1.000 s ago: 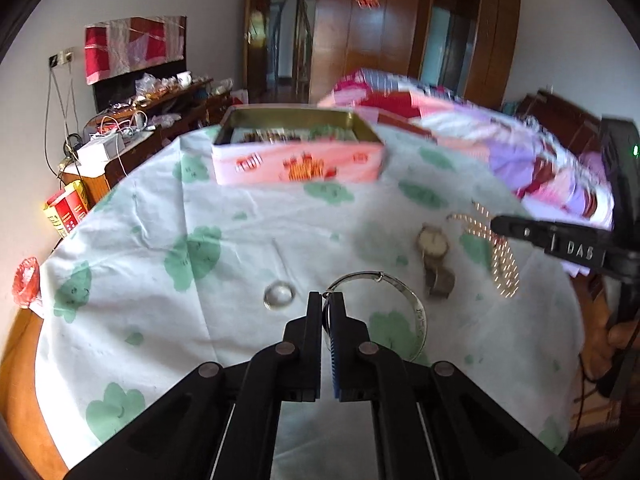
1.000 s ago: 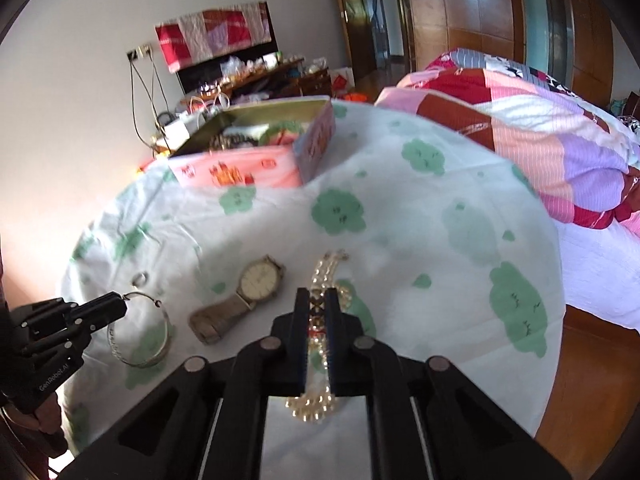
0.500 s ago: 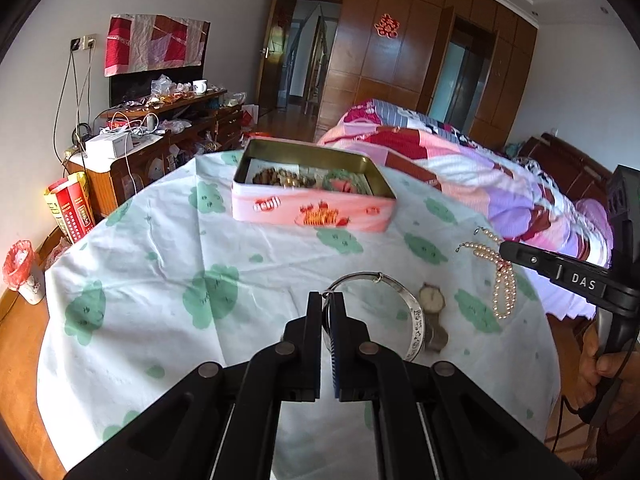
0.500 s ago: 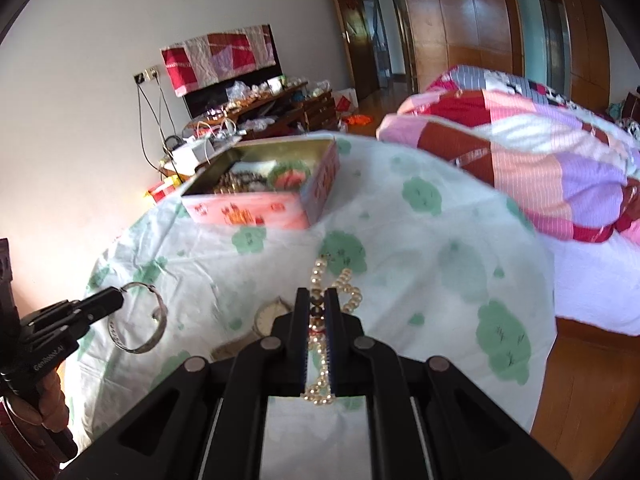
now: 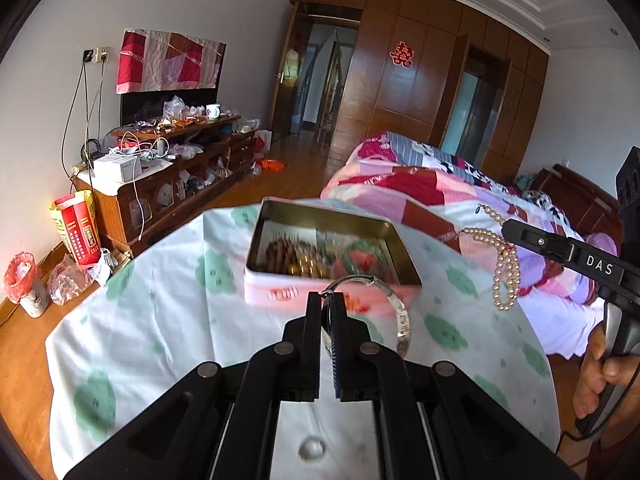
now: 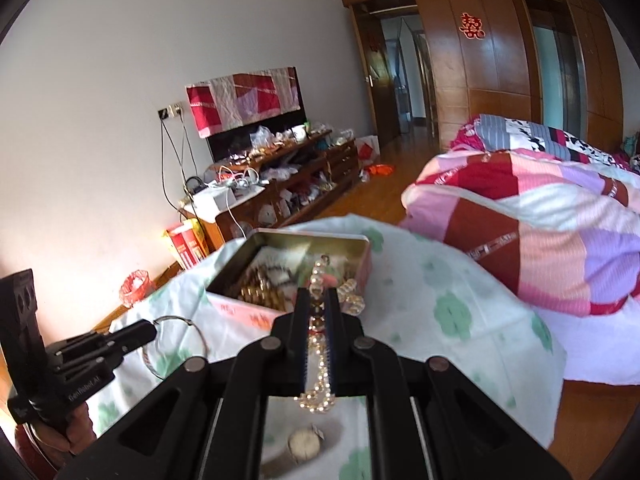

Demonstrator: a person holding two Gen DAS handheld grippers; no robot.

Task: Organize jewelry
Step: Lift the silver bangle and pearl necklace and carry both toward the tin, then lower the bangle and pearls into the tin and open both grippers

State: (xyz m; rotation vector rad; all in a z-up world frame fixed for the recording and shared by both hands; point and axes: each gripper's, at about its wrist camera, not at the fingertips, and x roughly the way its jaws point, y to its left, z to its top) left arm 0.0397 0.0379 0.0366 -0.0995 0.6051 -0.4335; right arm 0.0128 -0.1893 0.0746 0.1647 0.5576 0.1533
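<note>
My left gripper (image 5: 328, 298) is shut on a silver bangle (image 5: 402, 320) and holds it in the air just in front of the open pink tin box (image 5: 280, 292). The tin holds several pieces of jewelry. My right gripper (image 6: 318, 294) is shut on a pearl necklace (image 6: 320, 392) that hangs down between its fingers, near the tin's (image 6: 360, 272) right side. The necklace (image 5: 505, 276) and right gripper (image 5: 508, 228) also show in the left wrist view. The left gripper (image 6: 148, 330) with the bangle (image 6: 200, 340) shows in the right wrist view.
A gold watch (image 6: 304, 444) and a small clear ring (image 5: 312, 449) lie on the round table with the green-patterned white cloth (image 5: 160, 320). A bed with a patchwork quilt (image 6: 540, 240) stands to the right. A cluttered wooden cabinet (image 5: 160, 184) stands at the back left.
Both grippers have lifted off the table and moved forward toward the tin, carrying the bangle and the pearl necklace. The watch and ring stay on the cloth.
</note>
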